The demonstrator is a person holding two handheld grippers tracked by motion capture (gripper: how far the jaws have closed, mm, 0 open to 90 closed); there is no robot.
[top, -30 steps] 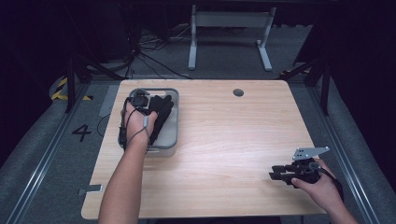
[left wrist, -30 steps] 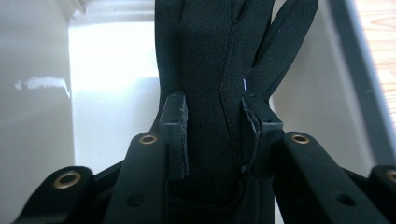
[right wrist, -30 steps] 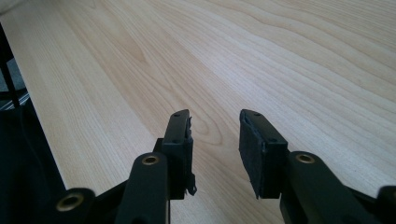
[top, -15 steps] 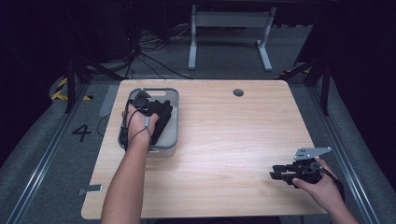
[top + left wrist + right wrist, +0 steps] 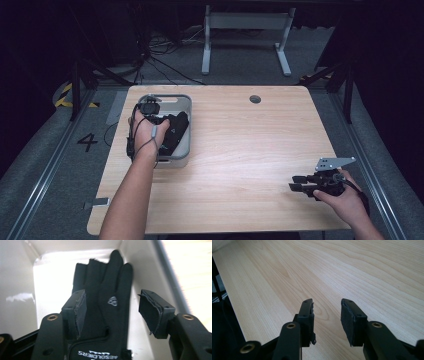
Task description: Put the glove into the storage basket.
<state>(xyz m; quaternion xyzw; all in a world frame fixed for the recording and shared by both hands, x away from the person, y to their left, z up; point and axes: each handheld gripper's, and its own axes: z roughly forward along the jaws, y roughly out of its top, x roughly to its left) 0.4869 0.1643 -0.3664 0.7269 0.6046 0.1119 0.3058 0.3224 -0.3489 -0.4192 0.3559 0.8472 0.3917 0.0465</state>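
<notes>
A black glove [image 5: 110,300] with white lettering lies flat in a grey bin [image 5: 182,132] at the table's left. My left gripper [image 5: 111,308] is inside the bin, open, its jaws either side of the glove's palm without closing on it. In the high view the left gripper [image 5: 167,127] sits over the glove [image 5: 175,131]. My right gripper [image 5: 295,185] rests low at the table's front right, held by a hand. In the right gripper view that gripper [image 5: 327,320] is open with bare wood between its jaws.
The wooden table [image 5: 240,150] has a round cable hole [image 5: 255,99] near its far edge. The bin's pale walls [image 5: 22,290] stand close around the left gripper. A white desk frame [image 5: 245,35] and cables lie on the floor beyond.
The left hand has shifted very slightly within the bin. The right gripper has stayed in place.
</notes>
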